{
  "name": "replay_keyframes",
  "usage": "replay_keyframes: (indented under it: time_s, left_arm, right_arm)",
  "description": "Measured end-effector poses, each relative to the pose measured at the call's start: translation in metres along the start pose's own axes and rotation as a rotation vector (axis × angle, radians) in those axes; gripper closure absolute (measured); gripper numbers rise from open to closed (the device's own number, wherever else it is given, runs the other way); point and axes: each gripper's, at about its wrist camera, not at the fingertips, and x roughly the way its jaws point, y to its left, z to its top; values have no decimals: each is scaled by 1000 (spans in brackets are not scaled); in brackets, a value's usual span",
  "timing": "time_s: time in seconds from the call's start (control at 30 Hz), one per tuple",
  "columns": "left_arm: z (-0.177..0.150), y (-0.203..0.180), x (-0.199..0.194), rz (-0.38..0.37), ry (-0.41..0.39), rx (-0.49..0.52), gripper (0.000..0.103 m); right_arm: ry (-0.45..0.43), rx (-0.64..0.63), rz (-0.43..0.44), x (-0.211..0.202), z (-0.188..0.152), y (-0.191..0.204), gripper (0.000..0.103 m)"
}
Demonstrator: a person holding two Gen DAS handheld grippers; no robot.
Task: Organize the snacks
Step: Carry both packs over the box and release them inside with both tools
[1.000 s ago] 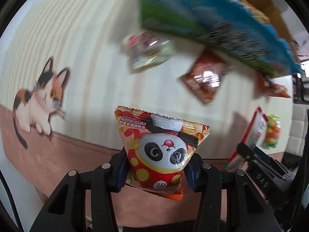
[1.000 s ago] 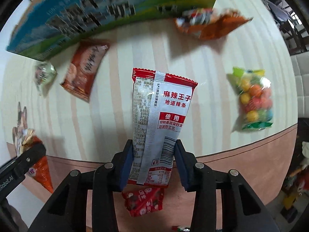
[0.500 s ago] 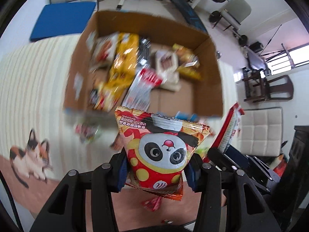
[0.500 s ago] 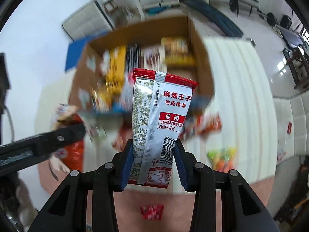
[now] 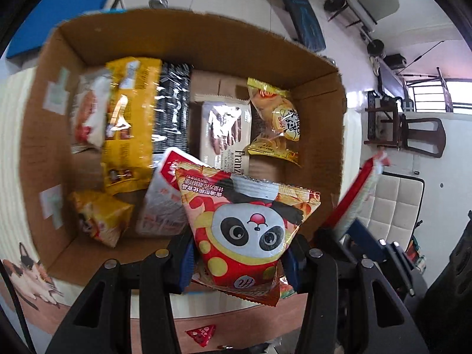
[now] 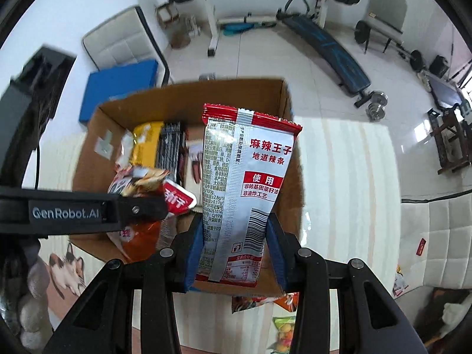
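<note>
My left gripper [image 5: 239, 262] is shut on a panda snack bag [image 5: 247, 230] and holds it over the near edge of an open cardboard box [image 5: 183, 32]. The box holds several snack packs, among them a yellow bag [image 5: 129, 121] and a biscuit pack [image 5: 225, 129]. My right gripper [image 6: 234, 250] is shut on a red and silver spicy strip packet [image 6: 244, 188], held upright above the same box [image 6: 188, 100]. The left gripper [image 6: 141, 209] with its panda bag [image 6: 135, 236] shows at the left of the right wrist view. The right gripper's packet [image 5: 357, 191] shows at the right of the left wrist view.
The box stands on a striped table mat [image 6: 342, 177] with a cat picture [image 5: 26, 274]. A small red packet [image 5: 202, 333] lies below the table edge. A candy bag [image 6: 284, 330] and an orange packet [image 6: 259, 301] lie near the box. Gym gear [image 6: 321, 41] and chairs stand beyond.
Both grippers have risen from low over the table to above the box, still holding their packets. The box interior has come into full view and nearer.
</note>
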Motion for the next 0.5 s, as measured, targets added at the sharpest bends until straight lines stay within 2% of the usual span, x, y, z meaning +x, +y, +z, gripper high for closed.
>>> replay_keyframes:
  time_s: [0.1,0.3,0.5]
  left_arm:
    - [5,2,15,-25,45,-17,57]
    - [5,7,33,-41,80,-41,57]
    - [5,3,42,-10,96,-17,57]
  right_arm:
    - [35,-16,1,21,4,0,59]
    - [83,-30,-1,49,1,3,59]
    - [110,-39,-15,58,3,0,59]
